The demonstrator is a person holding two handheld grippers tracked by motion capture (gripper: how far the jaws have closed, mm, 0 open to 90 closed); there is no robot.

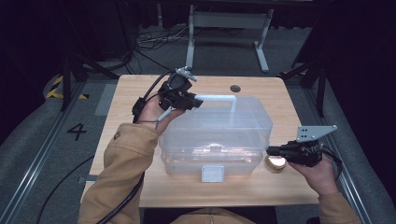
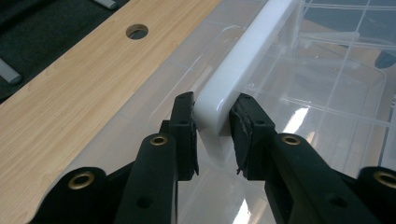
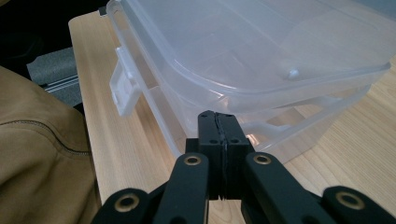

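We see a clear plastic box (image 1: 215,140) standing in the middle of a wooden table (image 1: 140,88), with its lid (image 1: 219,121) on and a white latch (image 1: 212,173) at the near side. A white handle (image 1: 219,98) runs along the top of the lid at the far side.

Our left gripper (image 1: 196,101) reaches in from the left over the far left part of the lid. In the left gripper view its two black jaws are clamped on the handle (image 2: 233,79), one pad (image 2: 186,126) on each side of the bar, near the bar's end where it bends down toward the lid.

Our right gripper (image 1: 271,150) sits at the right end of the box, near the table's right edge, held level and pointing at the box's side. In the right gripper view its jaws are pressed together with nothing between them, and their tips lie just beside the box's wall (image 3: 261,126), below the lid's rim; we cannot tell if they touch it.

A small round golden thing (image 1: 275,163) lies on the table just under the right gripper. A tan sleeve (image 1: 126,163) covers the left forearm.
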